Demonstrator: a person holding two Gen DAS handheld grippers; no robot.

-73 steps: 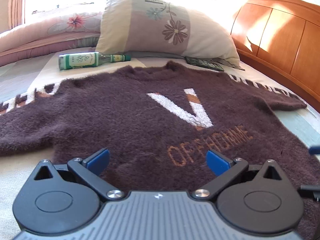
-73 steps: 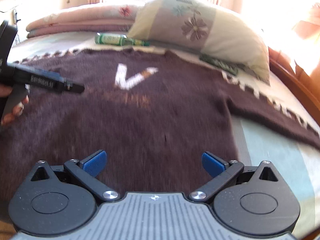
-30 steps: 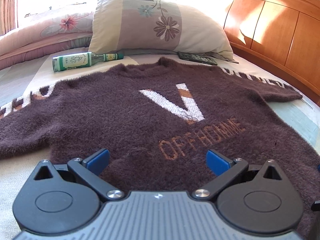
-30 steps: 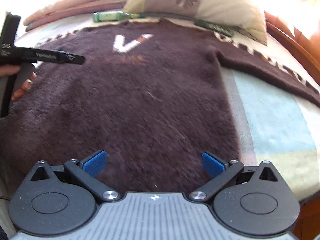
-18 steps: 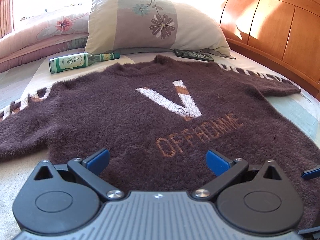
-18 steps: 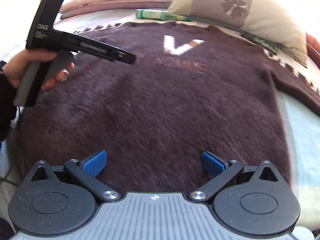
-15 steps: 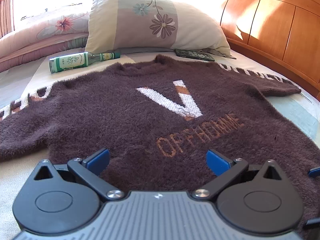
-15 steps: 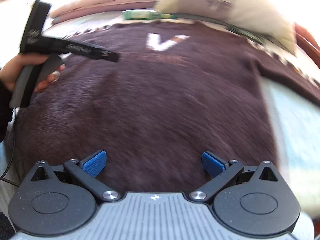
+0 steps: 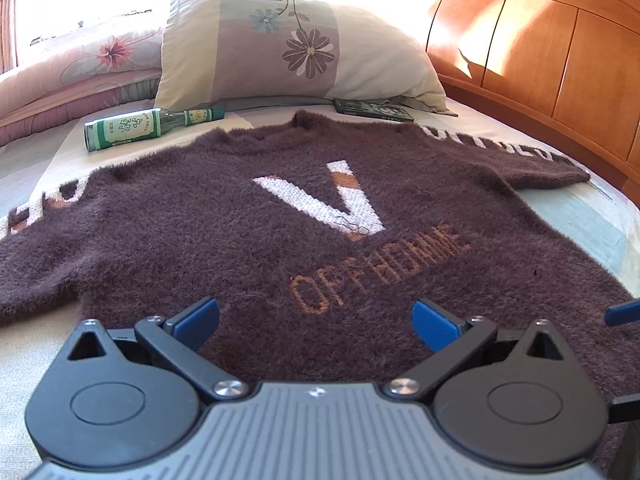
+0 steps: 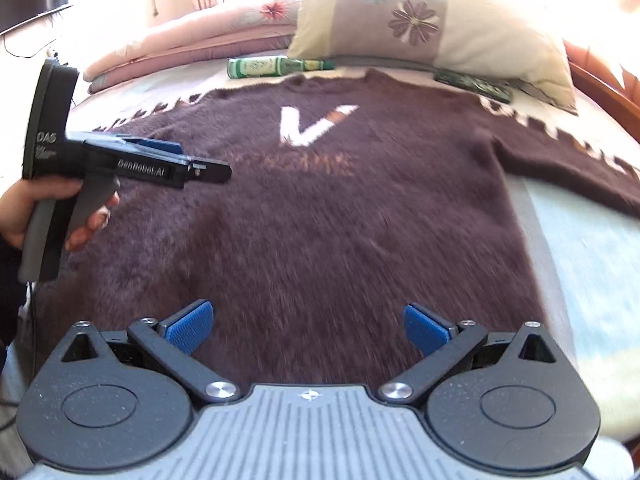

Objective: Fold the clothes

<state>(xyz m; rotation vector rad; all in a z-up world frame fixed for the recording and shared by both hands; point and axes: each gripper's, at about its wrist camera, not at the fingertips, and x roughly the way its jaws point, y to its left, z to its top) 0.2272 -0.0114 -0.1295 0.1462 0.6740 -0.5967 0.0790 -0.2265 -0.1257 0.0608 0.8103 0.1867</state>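
Note:
A fuzzy dark brown sweater (image 9: 224,232) with a white V and orange lettering lies flat, front up, on the bed, sleeves spread out to both sides. It also shows in the right wrist view (image 10: 360,216). My left gripper (image 9: 316,316) is open and empty, low over the sweater's hem on its left side. In the right wrist view it appears as a black hand-held tool (image 10: 160,160) at the left. My right gripper (image 10: 306,326) is open and empty above the hem. One of its blue fingertips (image 9: 624,312) shows at the right edge of the left wrist view.
A green glass bottle (image 9: 136,128) lies beyond the left shoulder. A floral pillow (image 9: 296,48) and a dark flat case (image 9: 374,110) lie past the collar. A folded pink quilt (image 9: 72,76) is at the back left. The wooden headboard (image 9: 552,64) runs along the right.
My left gripper has barely moved and stays open over the hem. My right gripper has swung about above the lower sweater, with blur, and stays open. The sweater lies unchanged.

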